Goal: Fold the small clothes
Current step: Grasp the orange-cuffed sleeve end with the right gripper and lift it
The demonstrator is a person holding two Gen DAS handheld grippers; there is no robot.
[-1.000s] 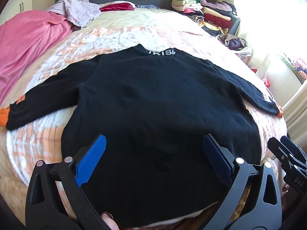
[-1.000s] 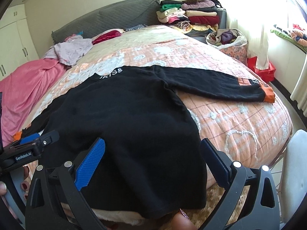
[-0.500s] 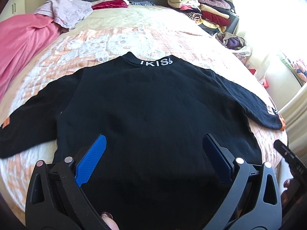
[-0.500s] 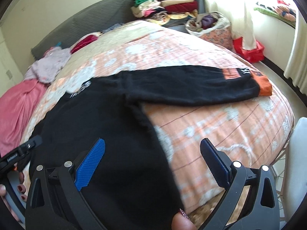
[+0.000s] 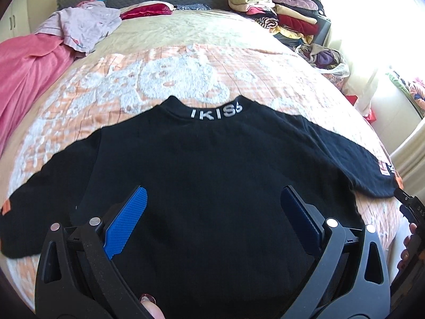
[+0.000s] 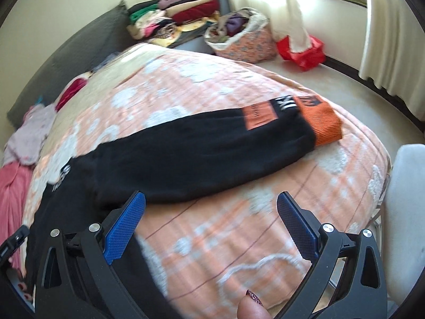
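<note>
A black sweater (image 5: pixel 212 164) lies flat on the bed, back up, with white letters on its collar (image 5: pixel 215 111) and both sleeves spread out. My left gripper (image 5: pixel 212 207) hovers open over the sweater's lower body, holding nothing. In the right wrist view the sweater's right sleeve (image 6: pixel 202 154) stretches across the blanket to an orange cuff (image 6: pixel 322 123). My right gripper (image 6: pixel 211 212) stands open just in front of that sleeve, with nothing between its fingers. The right gripper's tip (image 5: pixel 411 207) shows at the left wrist view's right edge.
The bed carries an orange and white blanket (image 6: pixel 239 239). A pink cloth (image 5: pixel 24 74) and a lilac garment (image 5: pixel 85 26) lie at the left. Stacked folded clothes (image 5: pixel 279 18) sit at the far right, a full bag (image 6: pixel 239 40) and red bag (image 6: pixel 302 50) stand on the floor.
The left gripper has moved forward over the sweater's body. The right gripper has swung right, away from the body, toward the right sleeve and its orange cuff. Both stay open.
</note>
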